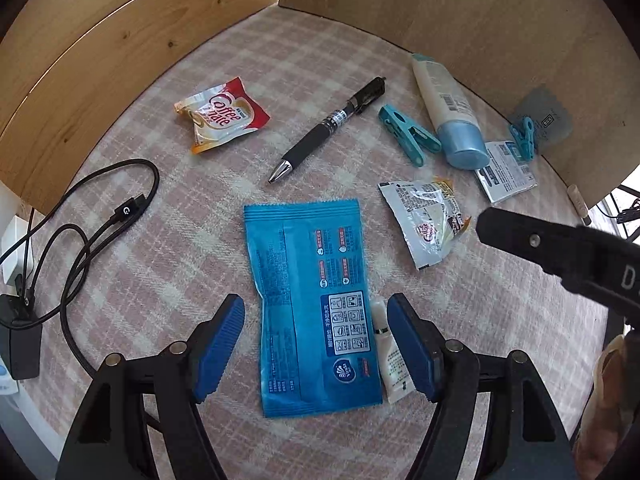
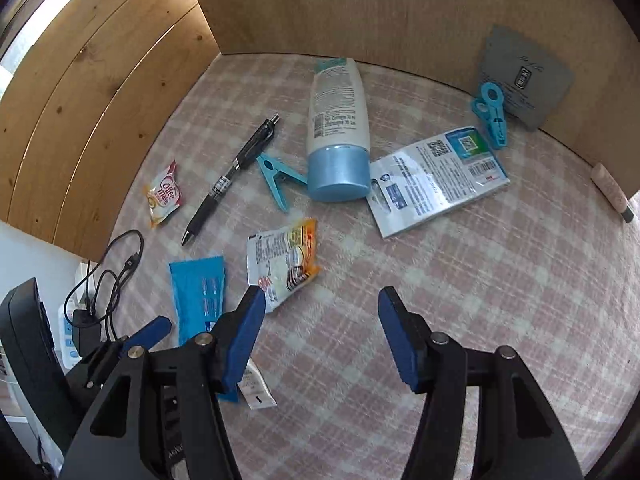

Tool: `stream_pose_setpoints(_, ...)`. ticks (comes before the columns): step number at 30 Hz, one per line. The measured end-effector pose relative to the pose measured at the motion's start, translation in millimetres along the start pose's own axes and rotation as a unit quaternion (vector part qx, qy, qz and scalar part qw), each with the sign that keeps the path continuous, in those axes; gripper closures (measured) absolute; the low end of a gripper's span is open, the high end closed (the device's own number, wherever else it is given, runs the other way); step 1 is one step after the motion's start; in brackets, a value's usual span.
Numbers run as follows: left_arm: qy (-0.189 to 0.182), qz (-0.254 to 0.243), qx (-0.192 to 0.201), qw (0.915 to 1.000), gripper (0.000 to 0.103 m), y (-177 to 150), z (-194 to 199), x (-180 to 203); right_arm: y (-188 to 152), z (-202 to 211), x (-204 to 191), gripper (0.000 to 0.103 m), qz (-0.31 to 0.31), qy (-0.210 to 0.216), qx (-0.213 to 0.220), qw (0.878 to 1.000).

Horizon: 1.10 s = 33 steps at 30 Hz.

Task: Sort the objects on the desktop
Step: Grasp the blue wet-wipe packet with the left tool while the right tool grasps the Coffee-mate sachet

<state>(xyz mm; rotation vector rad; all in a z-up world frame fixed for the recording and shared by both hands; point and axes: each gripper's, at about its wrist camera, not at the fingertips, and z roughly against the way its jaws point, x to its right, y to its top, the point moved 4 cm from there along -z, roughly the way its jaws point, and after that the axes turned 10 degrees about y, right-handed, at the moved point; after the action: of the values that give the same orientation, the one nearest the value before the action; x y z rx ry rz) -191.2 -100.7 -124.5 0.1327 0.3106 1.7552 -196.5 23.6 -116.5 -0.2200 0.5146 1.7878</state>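
My left gripper point(image 1: 315, 300) points down, open, its blue pads either side of a blue wipes packet point(image 1: 308, 264) without touching it. A small white tube point(image 1: 390, 356) lies against the packet by the right pad. My right gripper point(image 2: 321, 291) stands open over bare checked cloth, nothing between its fingers. Just beyond its left fingertip lies a torn coffee creamer sachet point(image 2: 282, 264). Further back are a black pen point(image 2: 232, 176), a teal clip point(image 2: 280, 180), a white tube with a blue cap point(image 2: 338, 128) and a silver sachet pack point(image 2: 436, 180).
Wooden walls point(image 2: 400, 8) close the back and left. Another creamer sachet point(image 1: 222, 114) lies far left, a black cable point(image 1: 100, 208) with chargers at the left edge. A second teal clip point(image 2: 492, 114), grey card point(image 2: 520, 76) and beige stick point(image 2: 612, 192) sit far right.
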Motion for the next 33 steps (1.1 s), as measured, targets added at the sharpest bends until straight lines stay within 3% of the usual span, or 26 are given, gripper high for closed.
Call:
stream_pose_setpoints(8,0.02,0.02,0.004,0.9996,0.03,-1,-7,-14,11,-33,-16,0.045,0.015,0.003,-0.028,0.999)
stream_pose_setpoints(10,0.027,0.018,0.006,0.9995,0.04,-2,-7,-15,11,-39,-20,0.044,0.022,0.0,-0.035,0.999)
stream_pose_setpoints(17,0.052,-0.002,0.019,0.9985,0.049,-9,-5,-13,7,-51,-31,0.04,0.066,-0.043,-0.041,0.996)
stream_pose_setpoints(23,0.053,-0.005,0.029,0.9981,0.061,-18,-1,-17,-10,-48,-30,0.065,0.091,-0.077,-0.033,0.992)
stream_pose_setpoints(28,0.027,0.014,0.02,0.9993,0.084,-25,5,-28,-25,-37,-14,0.07,0.064,-0.049,-0.029,0.996)
stream_pose_setpoints(33,0.022,0.031,0.014,0.9992,0.089,-42,16,-34,-48,-18,3,0.07,0.045,-0.037,-0.019,0.998)
